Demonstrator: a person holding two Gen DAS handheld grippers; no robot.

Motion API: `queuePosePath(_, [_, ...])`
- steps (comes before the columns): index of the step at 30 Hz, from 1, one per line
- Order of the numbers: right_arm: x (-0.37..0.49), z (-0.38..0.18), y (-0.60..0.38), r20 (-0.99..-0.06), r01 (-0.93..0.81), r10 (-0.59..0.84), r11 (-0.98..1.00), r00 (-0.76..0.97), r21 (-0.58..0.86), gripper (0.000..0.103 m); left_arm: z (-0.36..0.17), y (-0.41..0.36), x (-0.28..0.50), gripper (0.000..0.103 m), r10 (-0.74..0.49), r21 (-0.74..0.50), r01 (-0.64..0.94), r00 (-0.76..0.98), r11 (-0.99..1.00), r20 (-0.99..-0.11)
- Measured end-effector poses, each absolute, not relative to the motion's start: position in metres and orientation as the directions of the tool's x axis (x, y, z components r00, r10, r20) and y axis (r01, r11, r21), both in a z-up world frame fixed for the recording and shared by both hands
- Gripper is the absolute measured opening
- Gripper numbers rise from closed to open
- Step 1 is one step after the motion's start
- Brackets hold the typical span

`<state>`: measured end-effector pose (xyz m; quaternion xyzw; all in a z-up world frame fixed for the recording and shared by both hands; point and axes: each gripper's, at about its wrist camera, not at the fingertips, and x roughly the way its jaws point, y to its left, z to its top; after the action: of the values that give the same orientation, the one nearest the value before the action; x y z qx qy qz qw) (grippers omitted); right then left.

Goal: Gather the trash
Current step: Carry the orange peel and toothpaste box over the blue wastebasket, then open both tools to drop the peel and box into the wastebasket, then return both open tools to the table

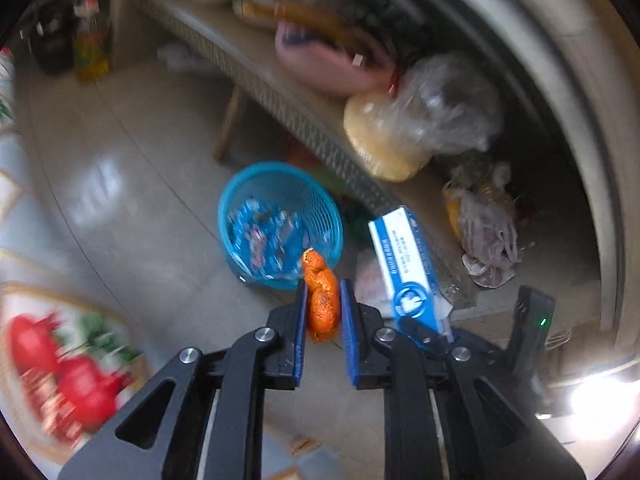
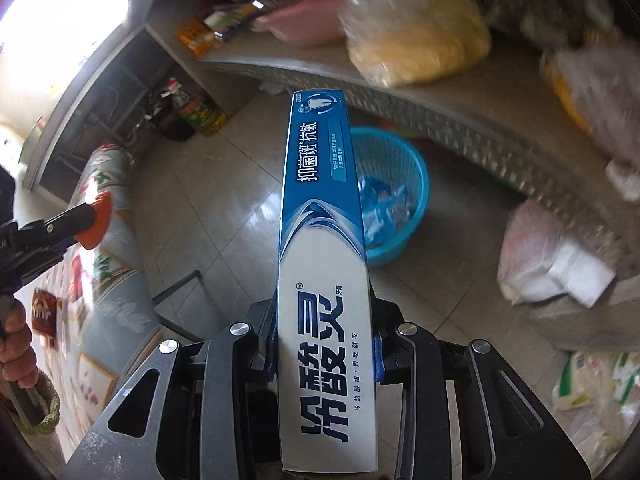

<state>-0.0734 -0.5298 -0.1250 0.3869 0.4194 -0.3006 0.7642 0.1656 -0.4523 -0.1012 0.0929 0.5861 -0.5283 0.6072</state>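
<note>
Orange peel (image 1: 320,300) sits clamped between the left gripper's (image 1: 323,312) blue pads at lower centre, just below the blue basket (image 1: 320,204) on the tiled floor (image 1: 152,184). The right gripper (image 2: 324,344) squeezes a blue-and-white toothpaste box (image 2: 320,208), the basket lying behind its far end.

Orange peel (image 1: 320,300) sits crumpled centre frame; blue-white toothpaste box (image 2: 324,272) stands lengthwise mid-frame; blue basket (image 1: 280,224) holds wrappers.
</note>
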Motion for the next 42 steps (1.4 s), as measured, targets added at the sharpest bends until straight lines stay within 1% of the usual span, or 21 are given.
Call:
queuePosePath(1, [-0.071,-0.139,-0.538,-0.881,0.793,-0.116,0.501,0.458,0.347,0.031,-0.117,-0.471,0.168,0.015,-0.492,-0.503,0.737,-0.265,0.451,-0.829])
queuePosePath(7, [-0.046,-0.198,-0.589,-0.902,0.820,-0.045,0.437,0.429,0.368,0.031,-0.169,-0.553,0.184,0.016,-0.394,-0.486,0.702,-0.307,0.521,-0.866])
queuePosePath(9, [-0.028,-0.210,-0.608,-0.902,0.820,-0.043,0.437,0.430,0.370,0.033,-0.181,-0.574,0.190,0.022,-0.393,-0.495,0.690,-0.318,0.528,-0.863])
queuePosePath(10, [-0.021,-0.218,-0.616,-0.901,0.823,-0.043,0.427,0.432,0.374,0.034,-0.187,-0.582,0.194,0.033,-0.392,-0.493,0.684,-0.316,0.537,-0.864])
queuePosePath(11, [-0.014,-0.227,-0.625,-0.900,0.827,-0.044,0.416,0.434,0.379,0.044,-0.193,-0.590,0.196,0.050,-0.390,-0.489,0.674,-0.309,0.553,-0.867])
queuePosePath(12, [-0.007,-0.238,-0.634,-0.903,0.832,-0.043,0.409,0.428,0.375,0.059,-0.198,-0.596,0.198,0.055,-0.394,-0.489,0.663,-0.303,0.567,-0.868])
queuePosePath(13, [-0.003,-0.248,-0.640,-0.908,0.839,-0.049,0.405,0.417,0.364,0.062,-0.200,-0.600,0.200,0.058,-0.398,-0.491,0.655,-0.301,0.574,-0.866])
queuePosePath(16, [-0.004,-0.260,-0.645,-0.927,0.872,-0.079,0.377,0.367,0.314,0.062,-0.206,-0.601,0.201,0.066,-0.398,-0.509,0.621,-0.321,0.596,-0.859])
queuePosePath(19, [-0.016,-0.251,-0.635,-0.910,0.870,-0.116,0.364,0.397,0.333,0.062,-0.197,-0.599,0.199,0.069,-0.414,-0.516,0.642,-0.320,0.566,-0.852])
queuePosePath(21, [-0.024,-0.241,-0.625,-0.906,0.873,-0.165,0.379,0.390,0.307,0.062,-0.187,-0.596,0.199,0.070,-0.428,-0.506,0.661,-0.295,0.554,-0.854])
queuePosePath(24, [-0.037,-0.225,-0.609,-0.893,0.874,-0.225,0.396,0.390,0.282,0.062,-0.169,-0.584,0.199,0.071,-0.461,-0.522,0.656,-0.285,0.545,-0.840])
queuePosePath(29, [-0.046,-0.204,-0.589,-0.879,0.871,-0.293,0.435,0.377,0.228,0.062,-0.125,-0.551,0.192,0.073,-0.524,-0.525,0.686,-0.240,0.504,-0.817])
queuePosePath(35, [-0.055,-0.173,-0.549,-0.853,0.844,-0.338,0.499,0.397,0.196,0.062,-0.067,-0.482,0.184,0.077,-0.615,-0.512,0.733,-0.163,0.448,-0.771])
queuePosePath(39, [-0.061,-0.150,-0.521,-0.828,0.815,-0.362,0.551,0.427,0.179,0.065,-0.032,-0.421,0.182,0.080,-0.679,-0.482,0.756,-0.068,0.444,-0.731])
queuePosePath(42, [-0.064,-0.124,-0.504,-0.806,0.787,-0.377,0.593,0.457,0.169,0.067,-0.010,-0.370,0.180,0.083,-0.718,-0.446,0.763,0.034,0.468,-0.695])
